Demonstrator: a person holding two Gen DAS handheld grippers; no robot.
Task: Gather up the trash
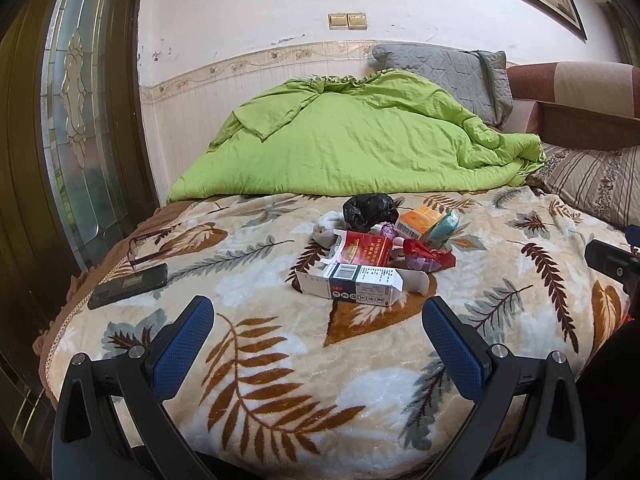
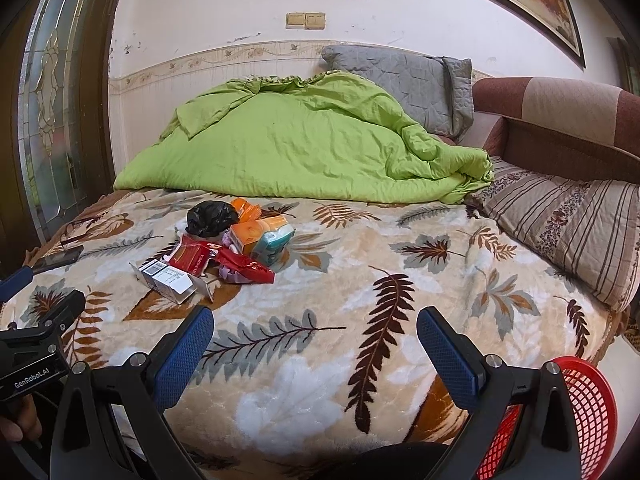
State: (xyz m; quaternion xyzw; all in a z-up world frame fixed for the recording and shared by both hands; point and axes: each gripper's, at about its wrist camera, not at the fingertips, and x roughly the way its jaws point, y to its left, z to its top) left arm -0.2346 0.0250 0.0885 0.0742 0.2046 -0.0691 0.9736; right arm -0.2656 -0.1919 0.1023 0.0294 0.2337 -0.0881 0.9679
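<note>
Left tongs [image 1: 318, 320] agape, white carton [image 1: 352, 282] just beyond

Left hand-held gripper [image 1: 318, 330] jaws spread wide, empty, right hand-held gripper [image 2: 315, 338] jaws likewise spread, empty, both level

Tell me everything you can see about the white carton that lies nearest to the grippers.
The white carton is printed cardboard with a barcode and a dark band. It lies on its side on the leaf-patterned blanket, both end flaps open, apparently empty. It is the front piece of the trash pile; the red box sits directly behind it.
</note>
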